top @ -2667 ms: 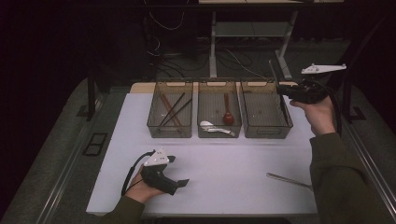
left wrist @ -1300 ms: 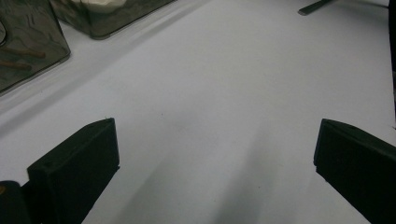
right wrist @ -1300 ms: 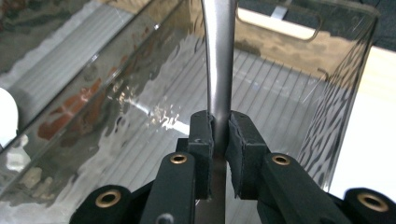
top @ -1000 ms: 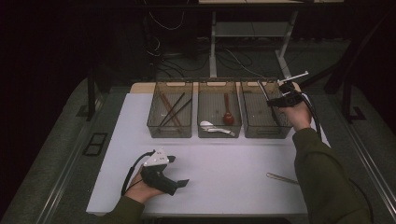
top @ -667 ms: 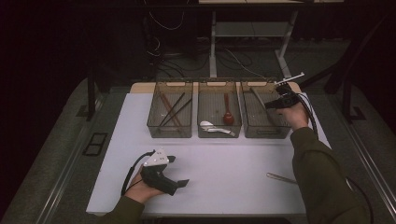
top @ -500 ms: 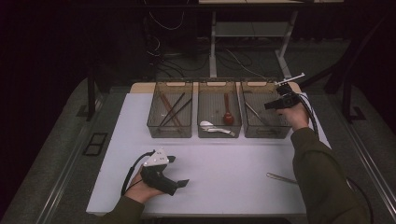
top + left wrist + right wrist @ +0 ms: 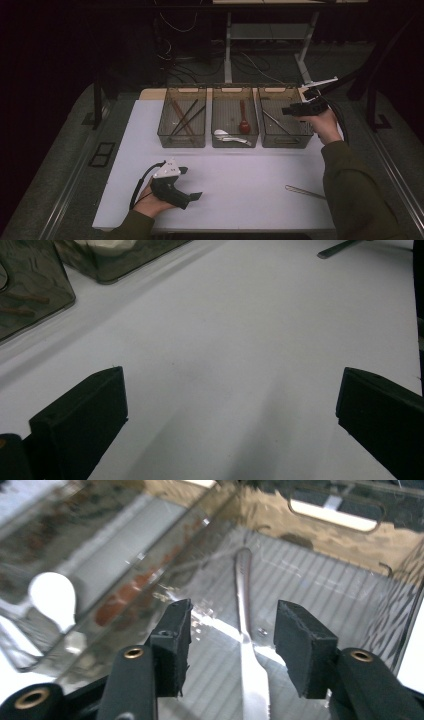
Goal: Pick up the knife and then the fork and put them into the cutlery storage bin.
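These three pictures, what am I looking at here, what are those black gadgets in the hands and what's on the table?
A person sits at a white table and holds a hand-held gripper, a two-jaw clamp tool, in each hand. The high view looks down from above the person's side. The other two pictures come from small cameras riding on the grippers, looking along their black jaws.

The left gripper rests low on the table, jaws wide apart with nothing between them. The right gripper hangs over the right bin; its jaws have just been opening, and a metal knife lies in the bin below them, not clamped.

Three clear bins stand in a row: the left bin holds chopsticks, the middle bin a red spoon and a white spoon. Another metal utensil lies loose on the table.
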Motion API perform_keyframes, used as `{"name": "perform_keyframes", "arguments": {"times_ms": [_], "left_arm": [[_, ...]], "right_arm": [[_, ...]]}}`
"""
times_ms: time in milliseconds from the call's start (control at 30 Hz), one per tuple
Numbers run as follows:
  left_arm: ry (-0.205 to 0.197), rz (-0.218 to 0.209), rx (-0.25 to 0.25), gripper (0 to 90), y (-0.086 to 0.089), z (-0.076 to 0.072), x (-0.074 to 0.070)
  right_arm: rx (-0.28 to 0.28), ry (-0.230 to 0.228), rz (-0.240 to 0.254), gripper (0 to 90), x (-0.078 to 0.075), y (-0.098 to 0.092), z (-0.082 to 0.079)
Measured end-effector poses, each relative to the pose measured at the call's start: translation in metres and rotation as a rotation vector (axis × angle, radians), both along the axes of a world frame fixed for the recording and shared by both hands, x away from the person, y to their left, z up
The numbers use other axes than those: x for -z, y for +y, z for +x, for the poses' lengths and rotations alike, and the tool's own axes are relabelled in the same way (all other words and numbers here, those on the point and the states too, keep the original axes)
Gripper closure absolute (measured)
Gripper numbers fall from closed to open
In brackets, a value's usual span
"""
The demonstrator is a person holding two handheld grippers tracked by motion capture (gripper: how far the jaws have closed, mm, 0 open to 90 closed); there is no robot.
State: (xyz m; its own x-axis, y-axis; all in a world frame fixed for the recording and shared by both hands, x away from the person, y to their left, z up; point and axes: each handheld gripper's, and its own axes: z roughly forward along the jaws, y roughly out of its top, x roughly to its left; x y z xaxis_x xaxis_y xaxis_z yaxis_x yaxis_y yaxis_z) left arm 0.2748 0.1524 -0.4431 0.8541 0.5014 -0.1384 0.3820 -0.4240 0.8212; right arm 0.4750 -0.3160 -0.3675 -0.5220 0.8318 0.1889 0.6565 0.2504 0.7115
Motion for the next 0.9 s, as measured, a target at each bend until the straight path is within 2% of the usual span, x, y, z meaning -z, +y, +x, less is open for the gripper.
{"name": "perform_keyframes", "arguments": {"times_ms": [200,433,667,900], "left_arm": [[-0.003,0.004,-0.001,0.0,0.001,0.0,0.001],[-0.013,0.008,-0.009,0.0,0.003,0.0,0.002],[-0.019,0.01,-0.012,0.0,0.005,0.0,0.002],[-0.013,0.007,-0.01,0.0,0.004,-0.003,0.001]], "right_arm": [[-0.044,-0.046,0.026,44.6,-0.011,-0.002,-0.021],[-0.101,-0.103,0.029,43.9,-0.019,-0.004,-0.051],[-0.172,-0.121,0.041,43.9,-0.014,-0.004,-0.08],[-0.229,-0.13,0.055,44.0,-0.007,-0.003,-0.101]]}}
